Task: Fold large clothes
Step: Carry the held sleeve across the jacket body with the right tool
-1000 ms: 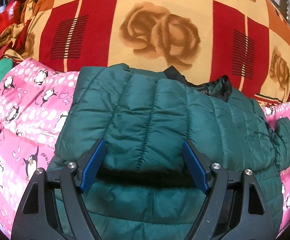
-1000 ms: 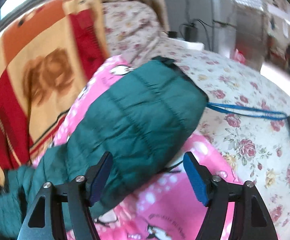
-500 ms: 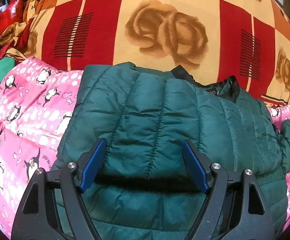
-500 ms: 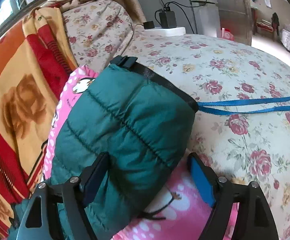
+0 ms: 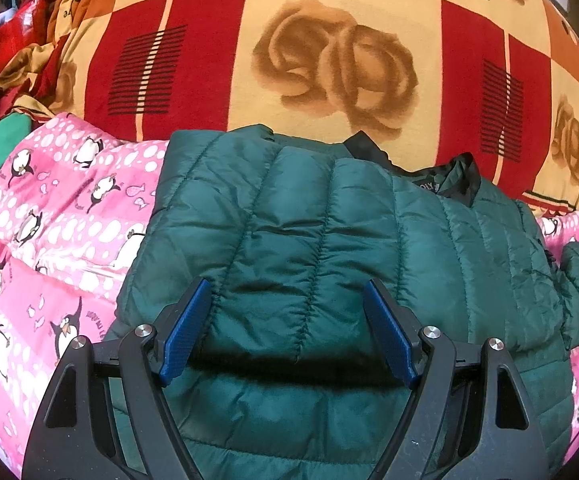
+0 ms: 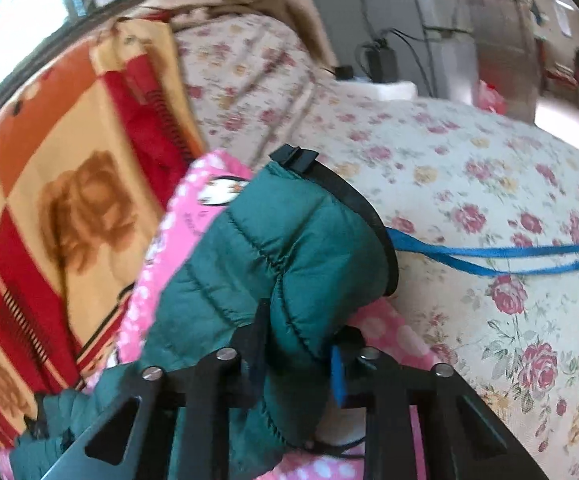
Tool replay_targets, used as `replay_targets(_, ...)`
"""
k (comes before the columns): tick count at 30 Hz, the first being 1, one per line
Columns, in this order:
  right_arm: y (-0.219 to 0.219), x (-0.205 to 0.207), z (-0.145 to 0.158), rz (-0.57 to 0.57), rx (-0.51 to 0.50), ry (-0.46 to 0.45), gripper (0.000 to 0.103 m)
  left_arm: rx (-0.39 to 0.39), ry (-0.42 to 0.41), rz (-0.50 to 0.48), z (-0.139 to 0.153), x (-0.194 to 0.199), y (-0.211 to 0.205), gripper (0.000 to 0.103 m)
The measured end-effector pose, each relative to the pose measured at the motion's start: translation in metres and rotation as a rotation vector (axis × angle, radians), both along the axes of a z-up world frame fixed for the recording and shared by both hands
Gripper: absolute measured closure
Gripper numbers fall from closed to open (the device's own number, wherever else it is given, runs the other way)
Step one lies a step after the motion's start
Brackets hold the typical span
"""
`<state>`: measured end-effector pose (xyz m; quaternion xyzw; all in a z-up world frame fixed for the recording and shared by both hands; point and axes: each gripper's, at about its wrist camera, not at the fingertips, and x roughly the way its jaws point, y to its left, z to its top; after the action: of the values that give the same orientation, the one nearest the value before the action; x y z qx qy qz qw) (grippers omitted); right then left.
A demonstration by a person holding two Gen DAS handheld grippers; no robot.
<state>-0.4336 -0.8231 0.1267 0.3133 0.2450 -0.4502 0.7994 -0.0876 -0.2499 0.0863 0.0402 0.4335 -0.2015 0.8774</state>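
We found the right gripper (image 6: 297, 344), gaping half a second earlier, now clenched on the sleeve (image 6: 289, 256), ready for folding; the left gripper (image 5: 287, 332) remained released above the jacket (image 5: 329, 240).

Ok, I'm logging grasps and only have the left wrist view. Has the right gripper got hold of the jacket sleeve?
Observer: Yes. The right gripper is shut on the green sleeve, fabric bunched between its fingers.
Operator: Which end of it?
Observer: Near the black cuff, which points away from the camera.
Operator: Anything close to that cuff?
Observer: A blue strap lies on the floral sheet right beside it.
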Motion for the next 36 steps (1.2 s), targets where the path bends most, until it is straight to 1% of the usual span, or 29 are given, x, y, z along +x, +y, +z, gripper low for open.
replay_targets(5,0.028,0.002,0.015,0.101,-0.013,-0.087,0.085,-0.007,-0.008,0.015,0.008,-0.001,0.009,0.024)
replay_targets(9,0.061,0.012,0.031,0.189,-0.03,-0.143,0.086,-0.012,-0.015,0.026,0.015,-0.002,0.016,0.024)
replay_targets(15,0.121,0.044,0.05,0.339,-0.051,-0.167,0.087,-0.007,-0.017,0.039,0.021,-0.005,0.026,0.024)
replay_targets(19,0.166,0.076,0.054,0.461,-0.052,-0.147,0.087,0.007,-0.014,0.047,0.02,-0.007,0.031,0.024)
replay_targets(26,0.23,0.134,0.041,0.615,-0.025,-0.108,0.087,0.027,-0.015,0.058,0.016,-0.008,0.041,0.024)
replay_targets(30,0.259,0.163,0.027,0.676,0.013,-0.098,0.087,0.043,-0.014,0.066,0.013,-0.007,0.048,0.024)
replay_targets(36,0.302,0.2,0.0,0.765,0.056,-0.044,0.087,0.054,-0.01,0.099,0.008,-0.003,0.062,0.024)
